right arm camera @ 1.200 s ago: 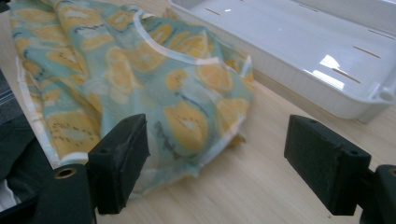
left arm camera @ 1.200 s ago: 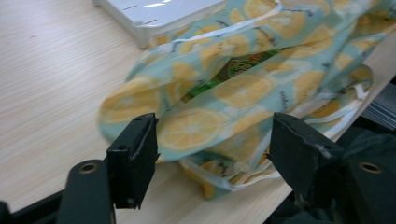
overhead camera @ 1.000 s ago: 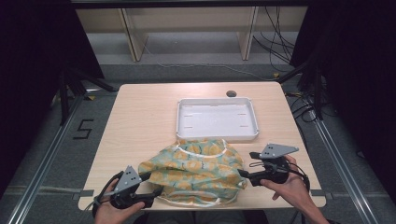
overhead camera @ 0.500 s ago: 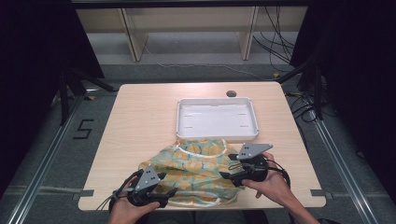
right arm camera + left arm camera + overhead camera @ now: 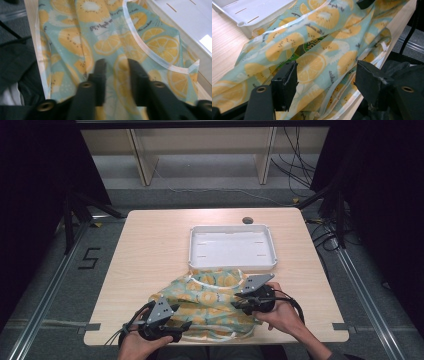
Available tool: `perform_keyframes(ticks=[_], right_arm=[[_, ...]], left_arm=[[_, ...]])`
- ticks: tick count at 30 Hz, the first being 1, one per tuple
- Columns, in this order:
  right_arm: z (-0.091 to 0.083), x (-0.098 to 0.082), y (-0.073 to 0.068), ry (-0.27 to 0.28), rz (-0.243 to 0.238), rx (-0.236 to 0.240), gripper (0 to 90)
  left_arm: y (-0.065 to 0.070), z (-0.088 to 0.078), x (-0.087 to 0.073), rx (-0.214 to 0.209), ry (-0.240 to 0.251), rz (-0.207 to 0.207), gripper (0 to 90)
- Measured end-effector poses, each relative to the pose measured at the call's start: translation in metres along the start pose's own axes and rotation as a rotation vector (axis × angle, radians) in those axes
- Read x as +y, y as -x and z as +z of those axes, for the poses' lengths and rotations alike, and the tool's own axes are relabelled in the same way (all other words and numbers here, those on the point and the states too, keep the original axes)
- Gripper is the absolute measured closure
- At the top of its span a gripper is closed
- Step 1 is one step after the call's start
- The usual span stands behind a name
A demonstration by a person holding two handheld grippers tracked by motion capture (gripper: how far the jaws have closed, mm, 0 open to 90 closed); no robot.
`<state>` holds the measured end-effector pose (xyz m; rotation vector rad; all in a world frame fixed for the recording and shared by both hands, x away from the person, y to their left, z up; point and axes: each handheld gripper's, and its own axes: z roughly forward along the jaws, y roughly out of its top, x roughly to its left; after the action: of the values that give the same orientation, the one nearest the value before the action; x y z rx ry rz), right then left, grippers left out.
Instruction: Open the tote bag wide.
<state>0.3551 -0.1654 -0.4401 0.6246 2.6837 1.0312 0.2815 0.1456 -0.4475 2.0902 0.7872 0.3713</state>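
Fruit-print cloth bag [image 5: 212, 302] lies rumpled at near table edge, just near of empty white tray [image 5: 232, 247]. Our left gripper [image 5: 325, 82] jaws apart, cloth between, not pinched. Right gripper [image 5: 116, 75] jaws just closing, a fold between them; grip not yet sure. Folding or lifting all left.

So, the count: one crumpled teal cloth bag printed with orange slices [image 5: 212, 302], one shallow white plastic tray [image 5: 232, 263], one small dark round thing [image 5: 247, 220], probably a grommet, on one light wooden tabletop [image 5: 150, 250].

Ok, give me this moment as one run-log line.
left gripper: open over fruit-print bag | right gripper: jaws just closing, bag fabric between them | white tray: empty, beyond bag
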Motion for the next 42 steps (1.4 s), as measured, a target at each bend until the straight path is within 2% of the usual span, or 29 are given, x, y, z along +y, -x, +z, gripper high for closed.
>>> perform_keyframes(ticks=[2, 3, 4, 5, 6, 7, 8, 9, 12, 13, 15, 16, 19, 21, 22, 25, 27, 28, 29, 31, 32, 33, 35, 36, 38, 39, 40, 41, 42], right_arm=[[-0.001, -0.001, 0.003, -0.018, -0.028, -0.002, 84.6], [-0.001, -0.002, 0.003, -0.026, -0.032, -0.002, 87.1], [-0.001, -0.003, 0.004, -0.028, -0.048, 0.004, 89.4], [-0.002, -0.004, 0.004, -0.036, -0.029, -0.005, 90.0], [-0.002, -0.005, 0.006, -0.037, -0.048, -0.020, 90.0], [-0.003, -0.006, 0.007, -0.050, -0.041, -0.011, 90.0], [-0.003, -0.008, 0.007, -0.067, -0.031, -0.006, 90.0], [-0.004, -0.009, 0.008, -0.072, -0.032, -0.012, 90.0], [-0.009, -0.013, 0.014, -0.065, -0.049, -0.025, 90.0], [-0.012, -0.016, 0.015, -0.073, -0.029, -0.026, 90.0], [-0.017, -0.021, 0.019, -0.076, -0.013, -0.038, 90.0], [-0.020, -0.024, 0.021, -0.076, -0.006, -0.041, 90.0], [-0.026, -0.032, 0.025, -0.079, 0.028, -0.057, 90.0], [-0.031, -0.038, 0.029, -0.079, 0.047, -0.066, 90.0], [-0.034, -0.043, 0.032, -0.076, 0.033, -0.072, 90.0], [-0.041, -0.051, 0.037, -0.072, 0.056, -0.082, 90.0], [-0.046, -0.057, 0.040, -0.072, 0.064, -0.090, 90.0], [-0.048, -0.059, 0.041, -0.069, 0.073, -0.091, 90.0], [-0.049, -0.062, 0.043, -0.067, 0.079, -0.092, 90.0], [-0.052, -0.065, 0.044, -0.066, 0.088, -0.104, 90.0], [-0.054, -0.066, 0.045, -0.066, 0.088, -0.104, 90.0], [-0.055, -0.067, 0.046, -0.065, 0.096, -0.102, 90.0], [-0.057, -0.069, 0.047, -0.061, 0.096, -0.103, 90.0], [-0.059, -0.070, 0.048, -0.072, 0.106, -0.098, 90.0], [-0.058, -0.072, 0.049, -0.055, 0.097, -0.101, 90.0], [-0.059, -0.072, 0.049, -0.055, 0.105, -0.105, 90.0], [-0.059, -0.071, 0.050, -0.048, 0.093, -0.109, 90.0], [-0.059, -0.071, 0.049, -0.048, 0.093, -0.104, 90.0], [-0.059, -0.071, 0.049, -0.047, 0.094, -0.098, 90.0]], left_arm=[[-0.001, -0.004, 0.000, 0.003, -0.008, 0.000, 32.6], [0.000, -0.004, -0.001, 0.001, 0.008, -0.022, 32.0], [-0.001, -0.008, -0.001, 0.006, -0.001, -0.013, 31.7], [-0.003, -0.010, 0.000, 0.006, -0.004, 0.005, 31.6], [-0.002, -0.011, -0.001, 0.015, 0.017, -0.030, 31.4], [-0.003, -0.013, -0.001, 0.015, 0.025, -0.036, 31.1], [-0.005, -0.016, -0.001, 0.021, 0.006, -0.023, 30.9], [-0.006, -0.018, -0.001, 0.022, 0.017, -0.037, 30.8], [-0.010, -0.023, -0.002, 0.032, 0.019, -0.022, 30.6], [-0.010, -0.024, -0.003, 0.035, 0.034, -0.046, 30.6], [-0.011, -0.025, -0.004, 0.036, 0.043, -0.056, 30.5], [-0.012, -0.027, -0.004, 0.037, 0.026, -0.032, 30.4], [-0.012, -0.027, -0.004, 0.036, 0.054, -0.054, 30.2], [-0.012, -0.028, -0.005, 0.034, 0.051, -0.057, 30.0], [-0.012, -0.028, -0.006, 0.038, 0.048, -0.050, 29.8], [-0.011, -0.028, -0.007, 0.040, 0.038, -0.066, 29.7], [-0.012, -0.027, -0.007, 0.029, 0.035, -0.049, 29.7], [-0.013, -0.028, -0.007, 0.028, 0.013, -0.031, 29.7], [-0.010, -0.026, -0.008, 0.029, 0.029, -0.065, 29.7], [-0.009, -0.026, -0.007, 0.033, 0.023, -0.067, 29.7], [-0.009, -0.024, -0.007, 0.020, 0.026, -0.048, 29.7], [-0.008, -0.024, -0.007, 0.020, 0.032, -0.053, 29.7], [-0.009, -0.025, -0.006, 0.025, -0.001, -0.027, 29.7], [-0.006, -0.022, -0.007, 0.021, 0.032, -0.070, 29.7], [-0.007, -0.023, -0.006, 0.011, 0.004, -0.033, 29.7], [-0.005, -0.021, -0.007, 0.014, 0.013, -0.055, 29.8], [-0.004, -0.021, -0.006, 0.017, 0.013, -0.049, 29.8], [-0.006, -0.022, -0.005, 0.012, -0.003, -0.014, 29.8], [-0.003, -0.020, -0.005, 0.012, 0.013, -0.046, 29.8]])
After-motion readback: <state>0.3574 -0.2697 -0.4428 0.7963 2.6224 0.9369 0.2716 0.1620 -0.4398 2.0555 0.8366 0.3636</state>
